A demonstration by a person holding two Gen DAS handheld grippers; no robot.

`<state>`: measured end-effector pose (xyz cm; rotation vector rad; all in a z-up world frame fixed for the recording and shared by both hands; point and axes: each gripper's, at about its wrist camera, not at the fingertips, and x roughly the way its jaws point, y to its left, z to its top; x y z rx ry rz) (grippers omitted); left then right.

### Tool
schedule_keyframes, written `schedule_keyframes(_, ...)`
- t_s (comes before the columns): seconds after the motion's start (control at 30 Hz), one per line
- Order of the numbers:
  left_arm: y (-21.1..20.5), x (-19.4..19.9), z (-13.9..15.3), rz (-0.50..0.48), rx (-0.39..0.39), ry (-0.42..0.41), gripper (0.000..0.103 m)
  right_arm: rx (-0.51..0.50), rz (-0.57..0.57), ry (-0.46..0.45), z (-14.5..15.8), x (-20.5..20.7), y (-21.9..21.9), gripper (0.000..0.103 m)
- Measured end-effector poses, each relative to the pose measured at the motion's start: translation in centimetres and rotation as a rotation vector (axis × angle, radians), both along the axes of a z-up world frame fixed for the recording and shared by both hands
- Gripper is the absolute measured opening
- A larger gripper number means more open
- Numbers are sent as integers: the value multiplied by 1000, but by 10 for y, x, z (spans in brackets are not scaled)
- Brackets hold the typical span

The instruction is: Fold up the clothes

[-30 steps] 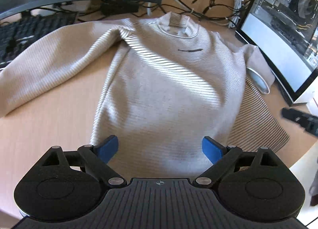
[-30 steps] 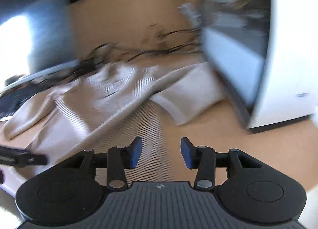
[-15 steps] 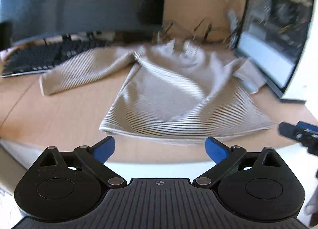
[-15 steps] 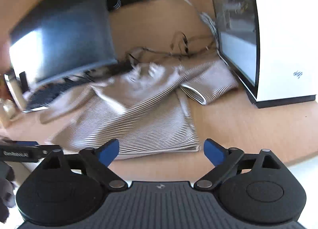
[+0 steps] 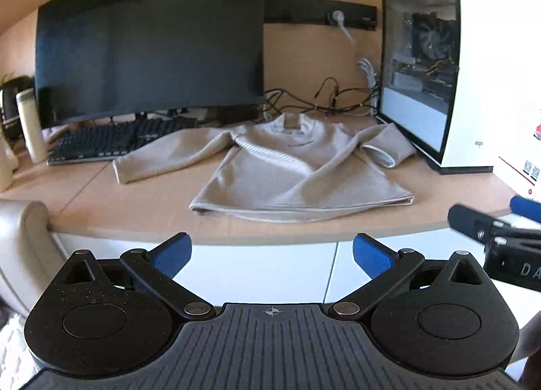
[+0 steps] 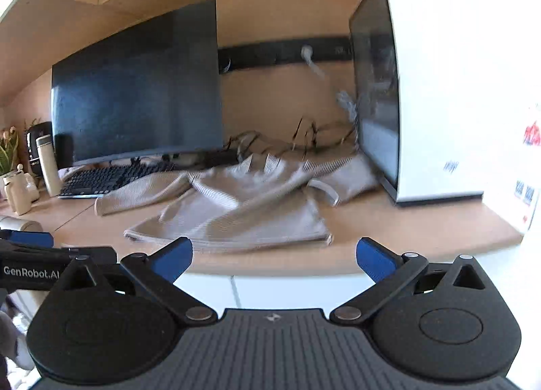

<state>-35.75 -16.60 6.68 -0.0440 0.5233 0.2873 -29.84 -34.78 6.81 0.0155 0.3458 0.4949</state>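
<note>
A beige striped long-sleeve sweater (image 5: pixel 297 173) (image 6: pixel 243 211) lies flat on the wooden desk (image 5: pixel 135 200), collar toward the wall. Its left sleeve stretches out toward the keyboard; its right sleeve is bunched against the computer case. My left gripper (image 5: pixel 272 253) is open and empty, held off the desk's front edge, well short of the hem. Level with it, my right gripper (image 6: pixel 274 256) is also open and empty in front of the desk edge. Each gripper shows at the edge of the other's view.
A dark monitor (image 5: pixel 148 42) and black keyboard (image 5: pixel 115 140) stand at the back left, a white computer case (image 5: pixel 449 69) at the right. Cables (image 5: pixel 321 99) lie behind the collar. A pale tumbler (image 5: pixel 30 126) stands far left. A cushioned chair arm (image 5: pixel 23 248) is low left.
Both grippers have pulled back and away from the sweater to beyond the desk's front edge. The right gripper's fingers have spread wide from a narrow gap. The sweater stays on the desk.
</note>
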Motion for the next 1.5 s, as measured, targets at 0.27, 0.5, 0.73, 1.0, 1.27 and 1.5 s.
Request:
schedule_keyframes(0.27,-11,-4,7,-4,-20,-5,103,7,-31,12,4,1,-19,103)
schedule_keyframes(0.5,-11,-8,3,-2,-56,9,103,-17,-10,15,2,-2,-22,103)
schedule_keyframes(0.73,0,-13,0,14,-74,24,103,-26,26,30,0,-6,-5,103)
schedule_keyframes(1.0,13,-14,-3,20,-100,41,103,-30,36,52,-1,-8,10,103)
schedule_keyframes(1.27,19,-11,-1,-3,-89,41,103,-25,25,57,-2,-5,18,103)
schedule_keyframes(1.5,23,-5,-2,-12,-94,43,103,-27,17,68,-3,-1,21,103)
